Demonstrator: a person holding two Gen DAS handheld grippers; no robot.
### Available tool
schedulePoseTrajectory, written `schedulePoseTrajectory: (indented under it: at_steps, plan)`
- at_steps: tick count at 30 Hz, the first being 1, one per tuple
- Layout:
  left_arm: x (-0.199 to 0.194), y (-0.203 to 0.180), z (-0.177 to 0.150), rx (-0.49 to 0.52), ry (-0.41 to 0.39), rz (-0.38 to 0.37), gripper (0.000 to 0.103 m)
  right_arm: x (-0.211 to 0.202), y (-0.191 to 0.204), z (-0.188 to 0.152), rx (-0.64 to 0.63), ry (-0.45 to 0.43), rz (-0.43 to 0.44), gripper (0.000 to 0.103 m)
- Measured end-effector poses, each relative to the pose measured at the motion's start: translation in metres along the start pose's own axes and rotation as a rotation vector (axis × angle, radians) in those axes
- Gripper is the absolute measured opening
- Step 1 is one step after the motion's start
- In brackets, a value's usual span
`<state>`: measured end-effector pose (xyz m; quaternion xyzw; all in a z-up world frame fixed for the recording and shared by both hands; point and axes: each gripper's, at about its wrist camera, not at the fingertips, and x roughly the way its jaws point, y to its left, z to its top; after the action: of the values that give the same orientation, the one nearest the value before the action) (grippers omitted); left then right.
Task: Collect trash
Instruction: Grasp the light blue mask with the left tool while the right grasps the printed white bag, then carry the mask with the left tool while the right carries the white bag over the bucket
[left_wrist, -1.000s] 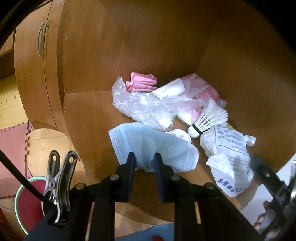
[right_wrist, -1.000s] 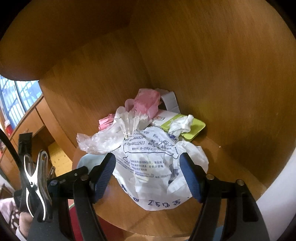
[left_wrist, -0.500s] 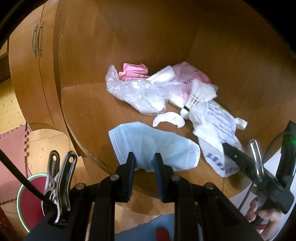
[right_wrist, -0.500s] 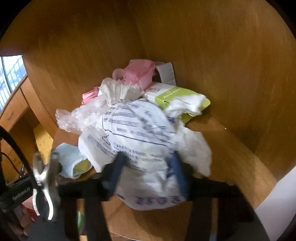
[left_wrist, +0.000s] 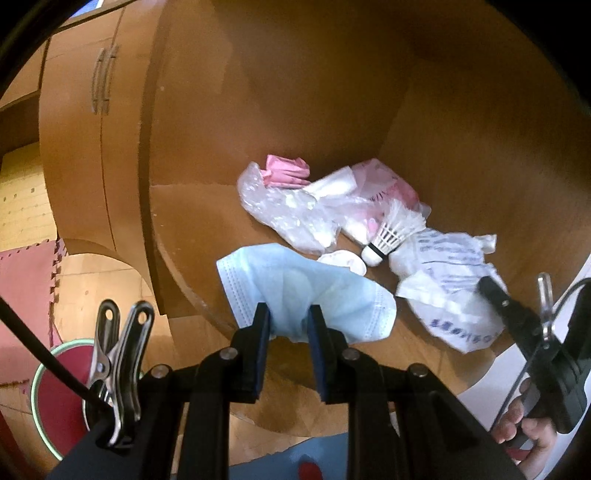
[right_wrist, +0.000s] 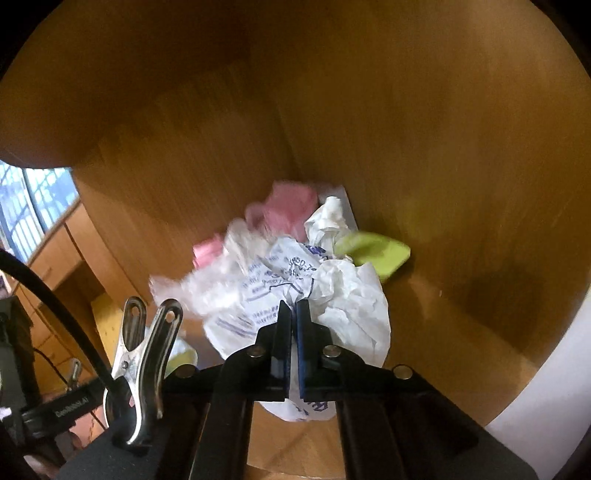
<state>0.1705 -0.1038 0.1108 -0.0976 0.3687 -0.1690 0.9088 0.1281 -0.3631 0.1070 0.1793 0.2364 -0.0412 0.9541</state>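
Left wrist view first: the left gripper (left_wrist: 286, 325) has its jaws clamped on the near edge of a light blue face mask (left_wrist: 299, 291), which spreads out over the front of the wooden shelf (left_wrist: 207, 229). Behind the mask sits the trash heap: a clear plastic bag (left_wrist: 291, 214), a crumpled pink wrapper (left_wrist: 286, 170), a white shuttlecock (left_wrist: 397, 230) just beyond the mask's far edge, and to the right of the mask a crumpled white printed paper (left_wrist: 448, 291). The right gripper (left_wrist: 493, 291) reaches in from the right, its tip on that paper, and a hand (left_wrist: 528, 432) grips its handle low in the corner. Left of the shelf, a cabinet door (left_wrist: 85, 122). Over to the right wrist view: the right gripper (right_wrist: 293, 314) has its jaws clenched tight on a fold of the printed paper (right_wrist: 332, 306), right at the front of the heap. Behind the paper, a blurred pink wrapper (right_wrist: 291, 205), and to the paper's right a green packet (right_wrist: 380, 253).
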Motion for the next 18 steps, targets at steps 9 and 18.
schedulePoseTrajectory:
  at_steps: [9,18]
  plan:
    - [-0.025,0.024,-0.008,-0.035,-0.029,0.044,0.021,-0.029,0.021,0.006,-0.052,-0.124,0.089,0.003]
    - [-0.053,0.062,-0.018,-0.092,-0.040,0.104,0.021,-0.032,0.049,0.001,-0.069,-0.120,0.193,0.003]
